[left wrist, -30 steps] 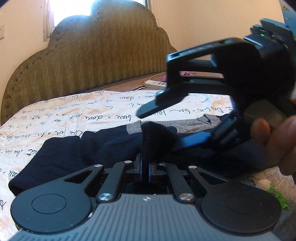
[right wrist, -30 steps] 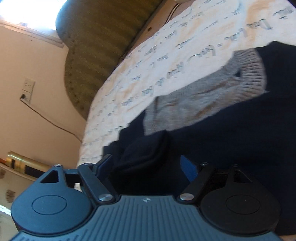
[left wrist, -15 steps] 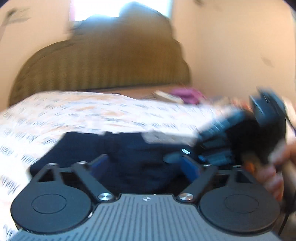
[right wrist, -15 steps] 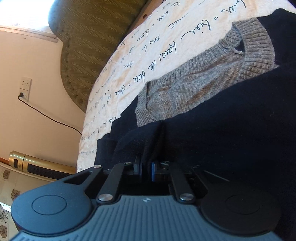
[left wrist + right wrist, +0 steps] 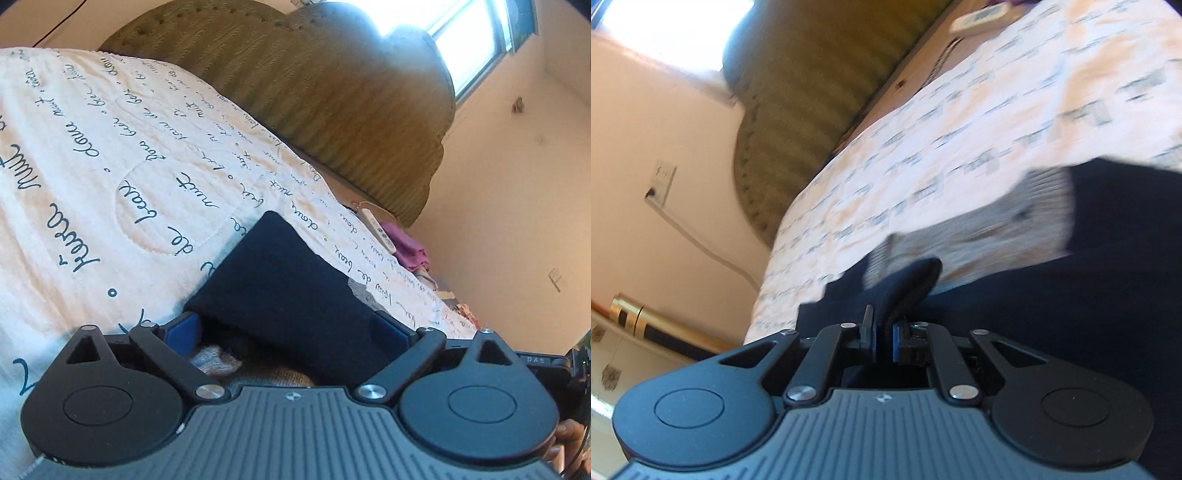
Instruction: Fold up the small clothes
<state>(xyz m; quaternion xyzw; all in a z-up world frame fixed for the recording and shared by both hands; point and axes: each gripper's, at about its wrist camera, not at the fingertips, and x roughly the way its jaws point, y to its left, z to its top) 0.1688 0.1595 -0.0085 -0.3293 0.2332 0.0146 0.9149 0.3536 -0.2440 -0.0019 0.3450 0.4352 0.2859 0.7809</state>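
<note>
Left gripper [image 5: 288,328]: jaws spread wide, blue pads at either side, nothing pinched. It hangs just over the sweater [image 5: 288,280], whose dark navy panel fills the gap between the fingers. A bit of grey knit shows under the navy layer at the near left pad, and a sliver of grey at the panel's right edge.

Right gripper [image 5: 884,341]: jaws nearly together, pinching a raised fold of the navy fabric [image 5: 905,284] that stands up between the pads. Right view is motion-blurred. The sweater's [image 5: 1089,295] grey ribbed part [image 5: 997,225] lies just beyond the pinched fold; the navy body runs off to the right and near side.

The sweater lies on the quilt [image 5: 110,166], white with dark cursive lettering, spread on the bed. Green padded headboard [image 5: 314,92] at the far end, with a bright window [image 5: 461,44] behind it. A white remote [image 5: 378,230] and a pink cloth [image 5: 408,249] sit past the quilt's far right edge. In the right view, a wall outlet [image 5: 661,181] with a cord is at the left.
</note>
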